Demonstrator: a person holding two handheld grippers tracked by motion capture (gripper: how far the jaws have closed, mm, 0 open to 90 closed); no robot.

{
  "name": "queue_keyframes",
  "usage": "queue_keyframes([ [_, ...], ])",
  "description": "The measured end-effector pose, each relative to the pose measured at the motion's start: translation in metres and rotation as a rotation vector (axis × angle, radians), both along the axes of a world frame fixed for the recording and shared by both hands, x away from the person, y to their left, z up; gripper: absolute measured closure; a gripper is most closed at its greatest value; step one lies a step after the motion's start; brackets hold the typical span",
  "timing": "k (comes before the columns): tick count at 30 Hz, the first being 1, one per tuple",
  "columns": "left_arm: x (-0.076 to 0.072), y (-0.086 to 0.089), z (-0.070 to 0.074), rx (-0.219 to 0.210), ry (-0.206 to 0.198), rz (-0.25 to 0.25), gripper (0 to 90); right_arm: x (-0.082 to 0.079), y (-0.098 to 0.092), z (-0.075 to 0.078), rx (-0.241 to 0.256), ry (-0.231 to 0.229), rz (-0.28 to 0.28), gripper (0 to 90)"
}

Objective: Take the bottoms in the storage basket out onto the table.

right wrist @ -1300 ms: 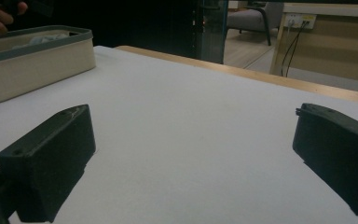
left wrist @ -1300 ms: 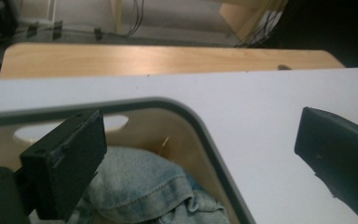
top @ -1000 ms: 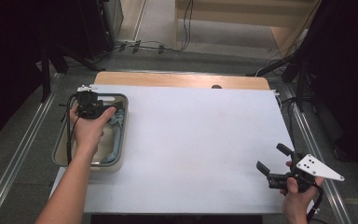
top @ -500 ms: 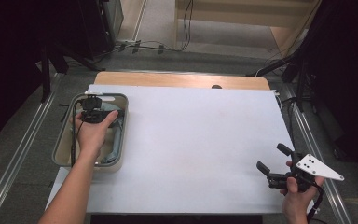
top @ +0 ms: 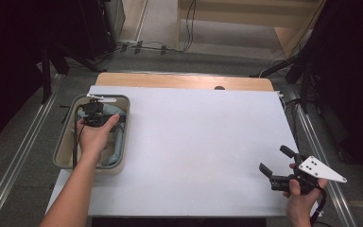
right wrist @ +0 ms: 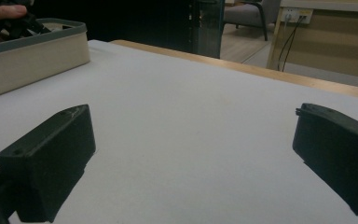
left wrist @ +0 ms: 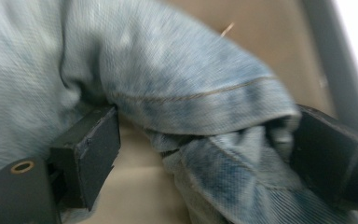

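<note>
**Left claw down in the bin over denim, right claw idle**

I have the left gripper inside the bin, jaws spread wide. A folded hem of the denim cloth sits between them. The left jaw's tip meets the fabric edge and the right jaw is up against the bunched part. They are not clamped, so I call it open with nothing gripped yet. The bin's beige floor shows beneath the cloth and its grey rim runs along the upper right of the left gripper view.

In the high view the left gripper is under my left hand, toward the far end of the bin. The denim cloth lies along the bin's right inner side, by the hand. The bin stands at the left edge of the white table.

The right gripper has its jaws wide apart with bare table between them. It holds nothing. In the high view the right gripper sits low over the near right corner of the table, in my right hand, well apart from the bin. Its grey plate shows on top. The right gripper view shows the bin far off at upper left.
</note>
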State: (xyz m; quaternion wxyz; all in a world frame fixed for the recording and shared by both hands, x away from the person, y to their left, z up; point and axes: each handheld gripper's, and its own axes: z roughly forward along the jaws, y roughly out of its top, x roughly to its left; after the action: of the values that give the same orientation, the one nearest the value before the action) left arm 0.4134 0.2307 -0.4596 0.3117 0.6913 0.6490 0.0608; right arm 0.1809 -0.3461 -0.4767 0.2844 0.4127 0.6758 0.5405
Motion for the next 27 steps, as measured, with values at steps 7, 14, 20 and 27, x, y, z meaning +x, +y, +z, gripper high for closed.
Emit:
queue_keyframes([
  [7,0.0066,0.0007,-0.0068,-0.001,0.046,-0.006,11.4,0.0011,-0.0018,-0.0013,-0.004,0.007,-0.011,0.0],
  [14,0.0109,-0.0015,-0.0124,0.022,0.057,-0.058,23.0,0.0023,-0.0001,-0.0022,-0.008,0.014,-0.011,0.0],
  [20,0.0110,-0.0029,-0.0136,0.051,0.040,-0.078,25.4,0.0030,0.0007,-0.0025,-0.011,0.017,-0.014,0.0],
  [27,0.0101,-0.0038,-0.0146,0.058,0.026,-0.079,26.6,0.0045,0.0034,-0.0038,-0.020,0.027,-0.015,0.0],
])
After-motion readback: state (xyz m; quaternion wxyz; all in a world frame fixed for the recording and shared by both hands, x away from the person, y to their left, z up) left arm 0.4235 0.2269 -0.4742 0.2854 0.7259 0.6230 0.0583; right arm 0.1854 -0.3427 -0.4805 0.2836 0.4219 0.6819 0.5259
